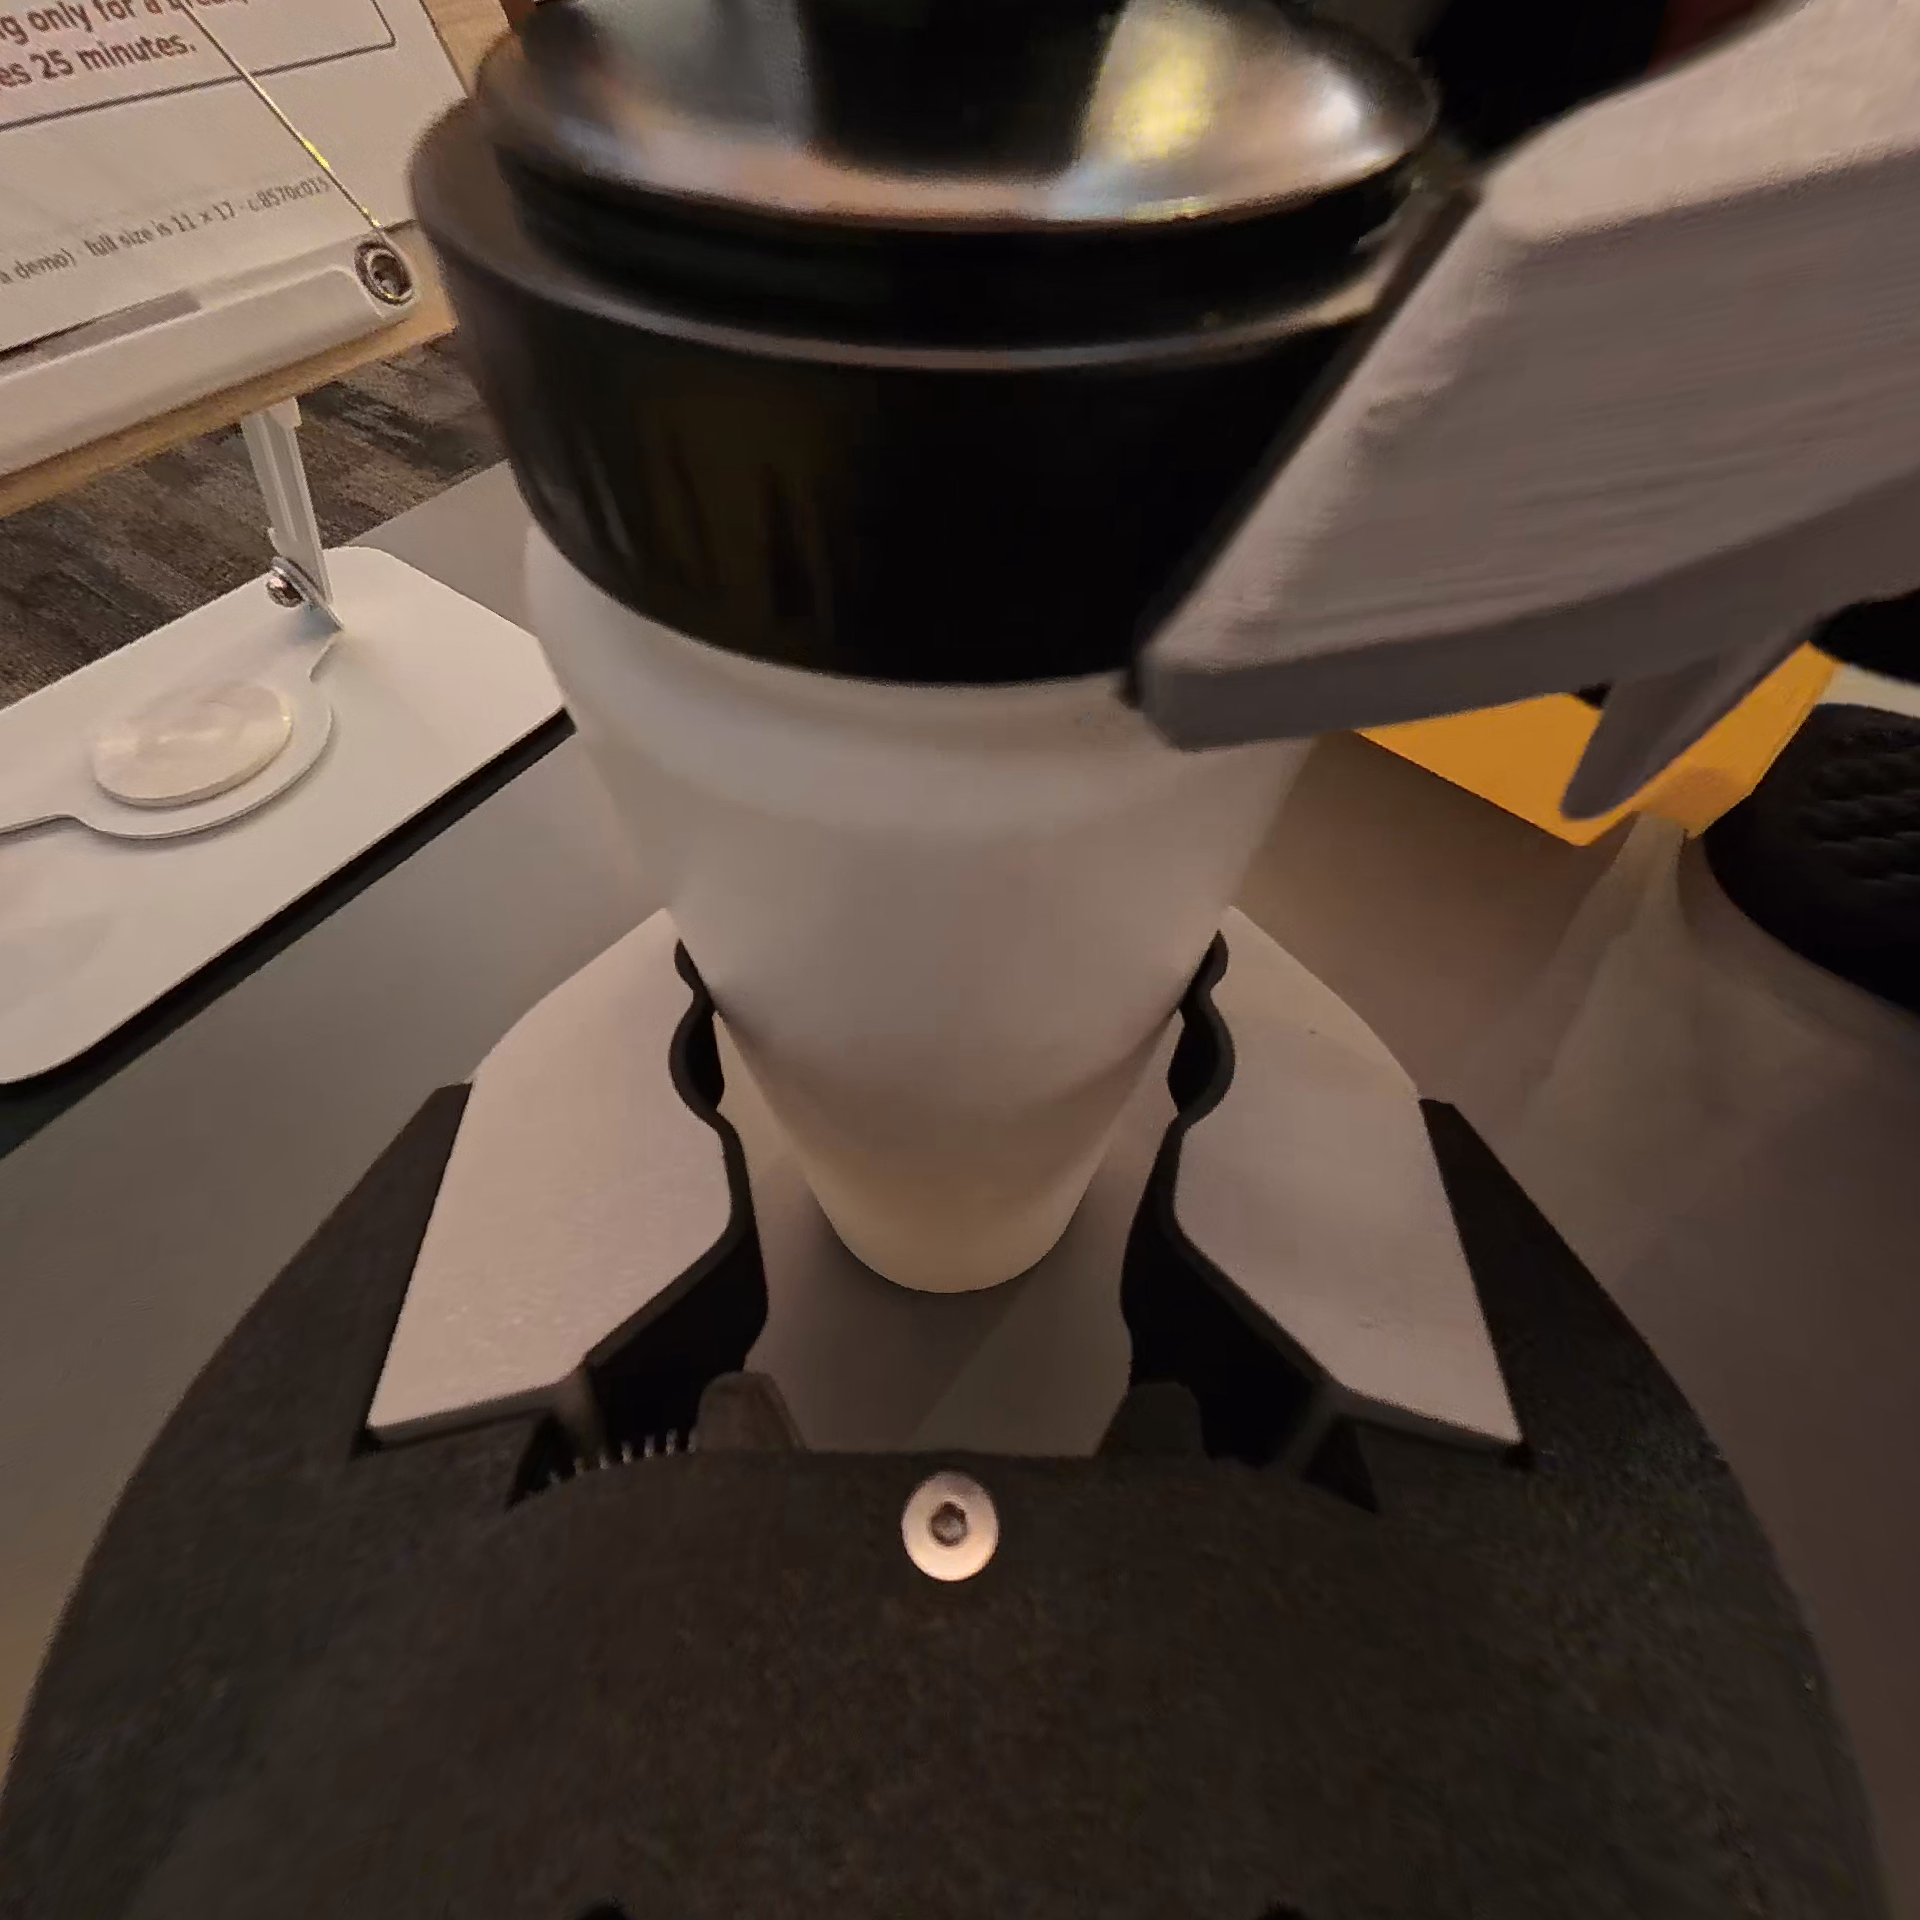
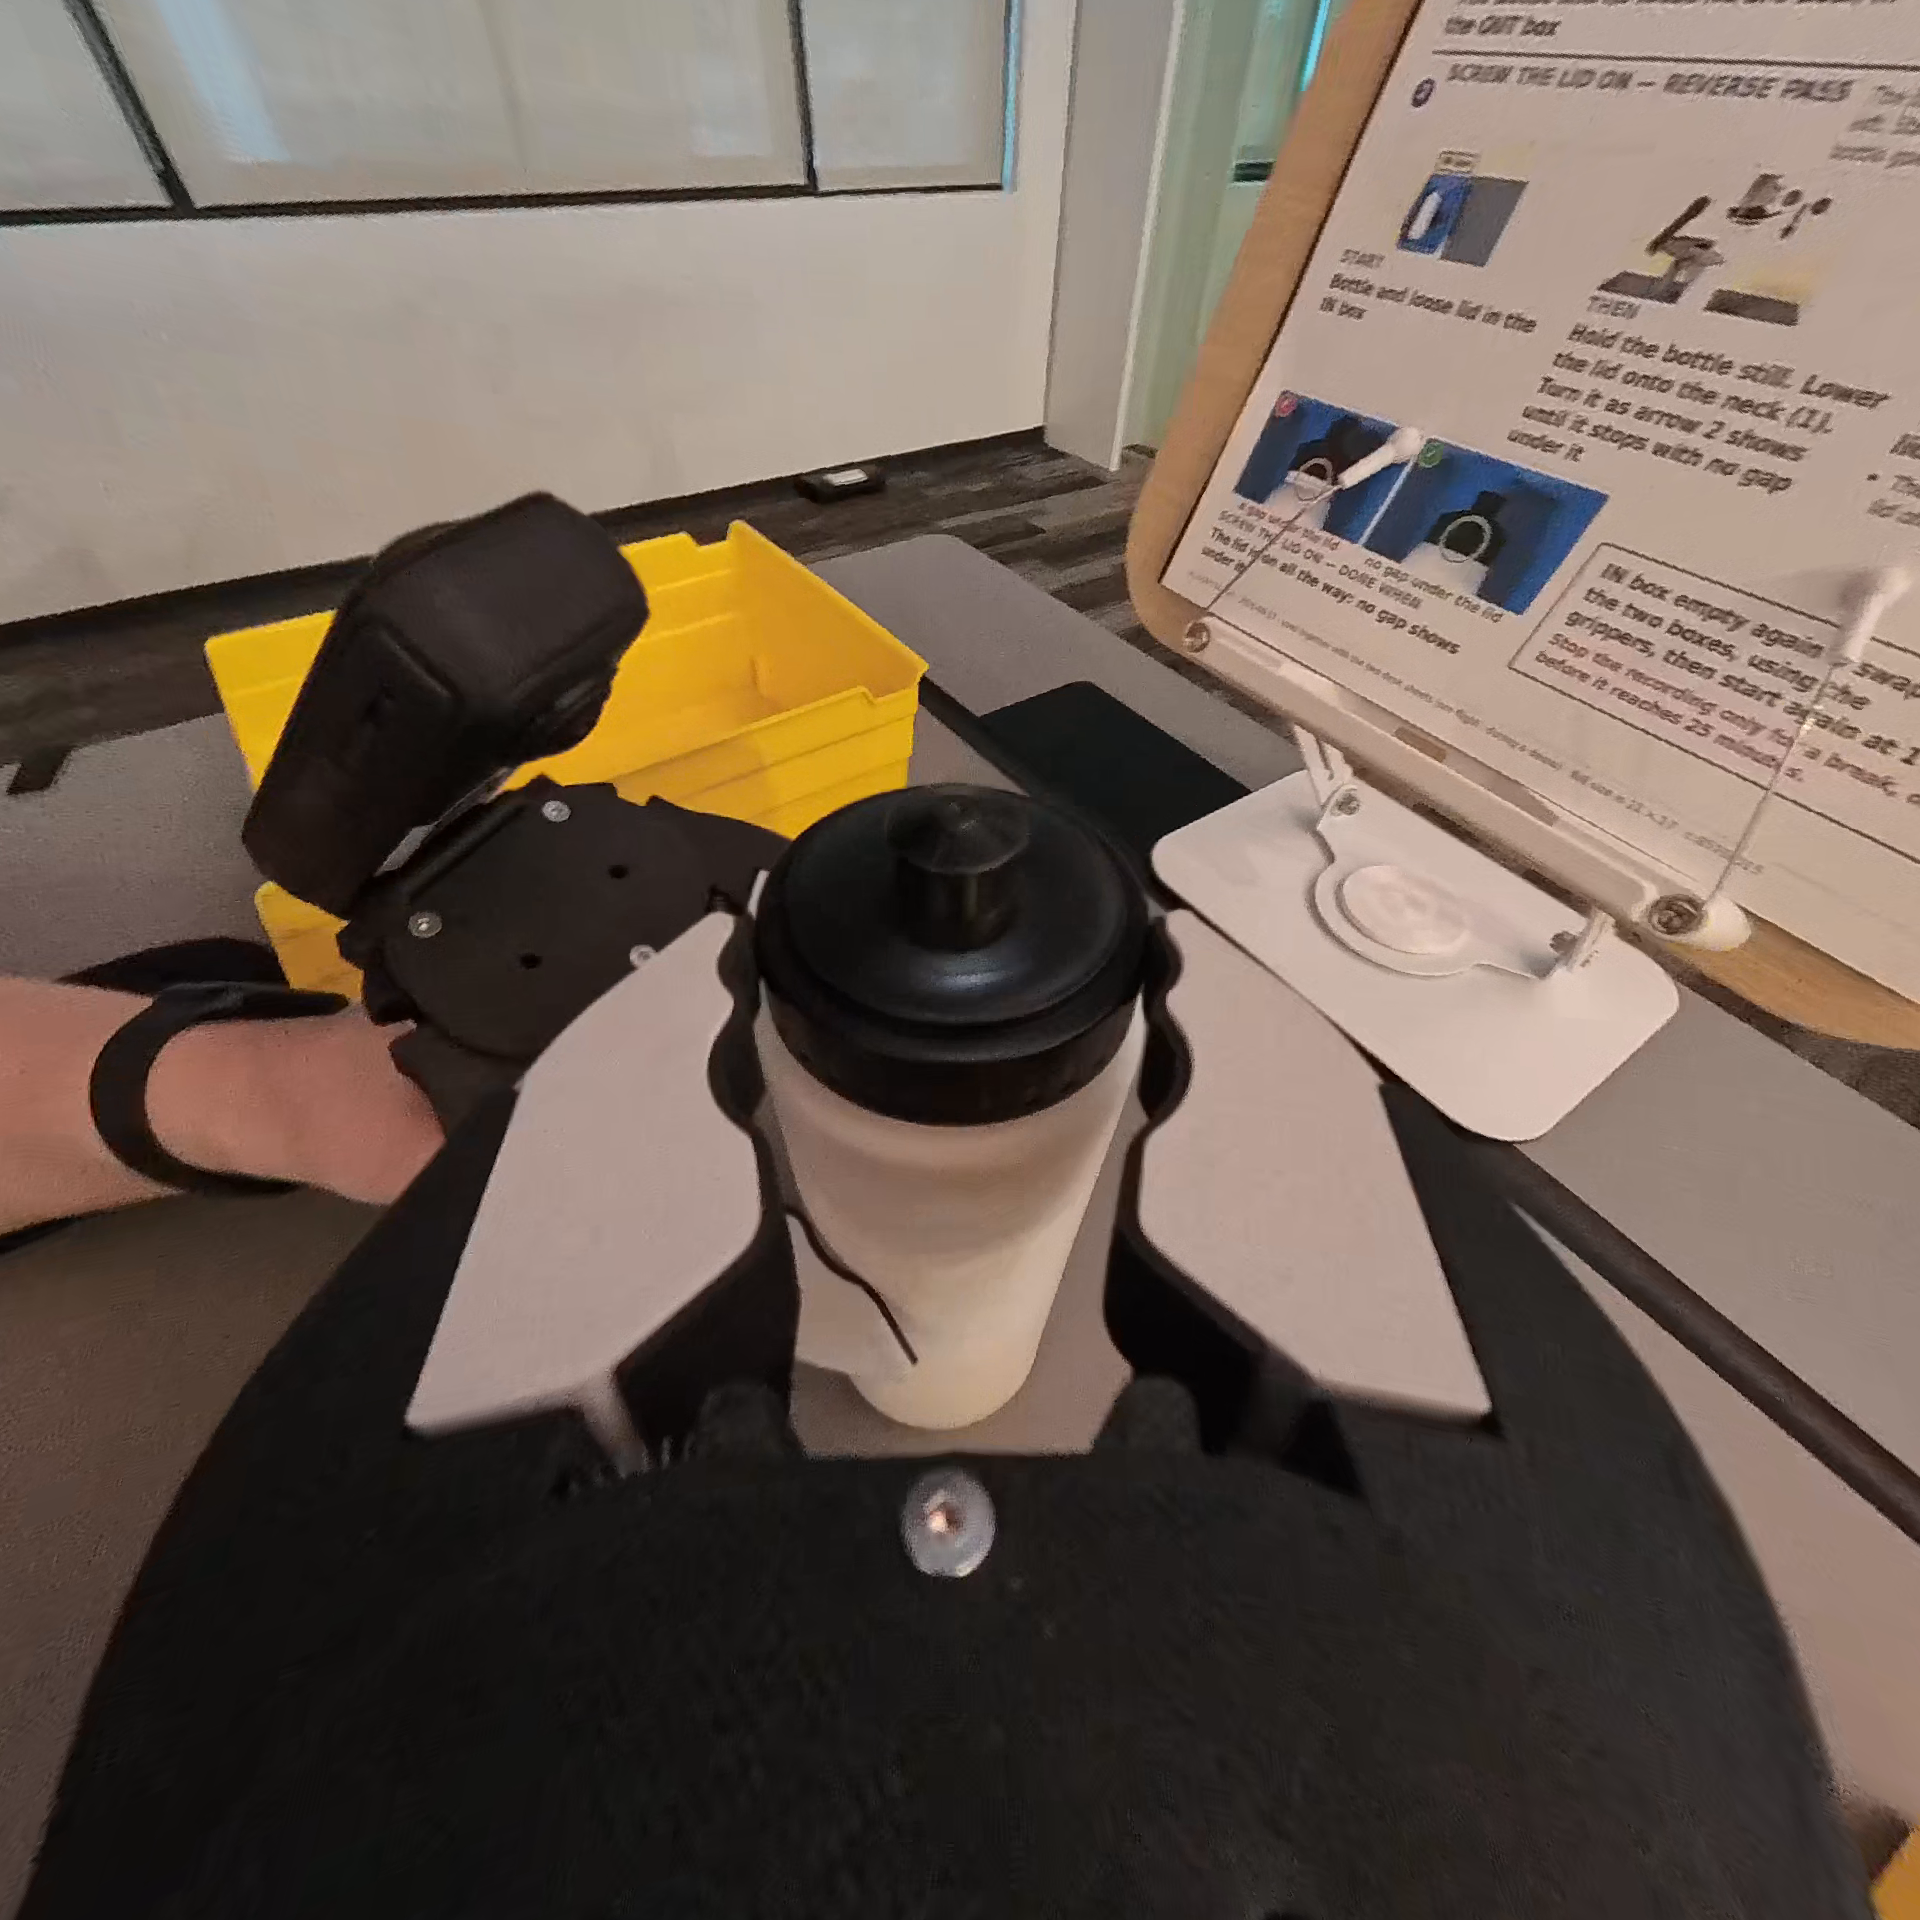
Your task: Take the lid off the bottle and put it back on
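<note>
Left wrist view: left gripper [image 1: 951, 1049] clamping low on the upright white plastic bottle [image 1: 935, 914] standing on the grey table [image 1: 208, 1195], black screw lid [image 1: 914, 416] sitting on its neck, a grey finger of the right gripper [image 1: 1507, 499] touching that lid. Right wrist view: right gripper [image 2: 951, 997] closing around the black screw lid [image 2: 951, 956], beside a yellow plastic bin [image 2: 769, 675] and a printed instruction sheet on a wooden board [image 2: 1558, 416], bottle bearing no readable brand.
</note>
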Demonstrator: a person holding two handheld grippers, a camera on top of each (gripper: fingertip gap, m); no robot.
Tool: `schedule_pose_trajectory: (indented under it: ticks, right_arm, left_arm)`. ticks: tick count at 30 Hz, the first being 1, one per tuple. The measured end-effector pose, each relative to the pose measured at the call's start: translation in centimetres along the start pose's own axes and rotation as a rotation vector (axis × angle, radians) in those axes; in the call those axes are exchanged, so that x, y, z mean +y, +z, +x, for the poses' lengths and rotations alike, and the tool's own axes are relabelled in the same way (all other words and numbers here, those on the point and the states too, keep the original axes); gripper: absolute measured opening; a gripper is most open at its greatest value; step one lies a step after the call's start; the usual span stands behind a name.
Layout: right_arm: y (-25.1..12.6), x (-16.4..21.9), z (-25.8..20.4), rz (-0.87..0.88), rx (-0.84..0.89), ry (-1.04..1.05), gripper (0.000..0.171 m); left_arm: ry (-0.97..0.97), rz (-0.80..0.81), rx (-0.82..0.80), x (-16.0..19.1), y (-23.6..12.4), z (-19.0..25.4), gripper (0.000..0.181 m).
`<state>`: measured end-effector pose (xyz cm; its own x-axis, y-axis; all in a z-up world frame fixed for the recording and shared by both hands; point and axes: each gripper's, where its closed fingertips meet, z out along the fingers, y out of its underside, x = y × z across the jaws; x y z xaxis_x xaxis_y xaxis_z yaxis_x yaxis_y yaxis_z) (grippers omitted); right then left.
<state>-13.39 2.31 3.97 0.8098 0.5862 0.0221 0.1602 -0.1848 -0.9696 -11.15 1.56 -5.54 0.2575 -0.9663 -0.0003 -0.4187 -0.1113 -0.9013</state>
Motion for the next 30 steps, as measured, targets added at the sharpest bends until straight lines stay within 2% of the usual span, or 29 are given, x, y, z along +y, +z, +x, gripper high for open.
schedule_pose_trajectory:
  ticks: [2,5,9,12,15,20,22,24,27,30]
  right_arm:
    - [-0.3,0.1,-0.1,-0.019,-0.098,-0.015,0.080]
    - [-1.4,-0.4,0.3,0.008,-0.216,0.003,0.081]
    - [-2.4,-0.7,-0.5,0.030,-0.353,0.001,0.067]
    - [-2.4,0.0,-0.7,-0.009,-0.349,-0.073,0.068]
    - [-1.8,-0.2,-0.6,-0.002,-0.287,-0.055,0.069]
    - [-0.4,-0.6,0.0,0.045,-0.010,0.058,0.069]
    - [-0.3,-0.6,0.0,0.055,0.048,0.054,0.069]
    - [-0.3,-0.7,0.0,0.043,0.022,0.034,0.068]
    - [-0.7,-0.6,-0.4,0.012,-0.146,0.001,0.076]
    - [-1.4,-0.7,0.2,0.033,-0.233,0.009,0.074]
  left_arm:
    - [0.016,0.000,0.015,0.0,0.1,0.3,0.086]
    - [0.028,0.006,0.056,-0.1,0.2,0.9,0.086]
    - [0.052,0.006,0.097,-0.1,0.3,1.8,0.086]
    - [0.063,0.001,0.094,-0.1,0.3,1.9,0.086]
    - [0.025,-0.002,0.075,-0.1,0.1,1.4,0.086]
    - [-0.033,-0.016,-0.015,0.0,-0.1,0.0,0.086]
    - [-0.026,-0.022,-0.033,0.1,-0.2,-0.2,0.086]
    - [-0.028,-0.015,-0.017,0.1,-0.1,-0.2,0.086]
    - [-0.005,-0.007,0.022,0.0,0.0,0.1,0.086]
    - [0.020,0.000,0.060,0.0,0.1,0.6,0.086]
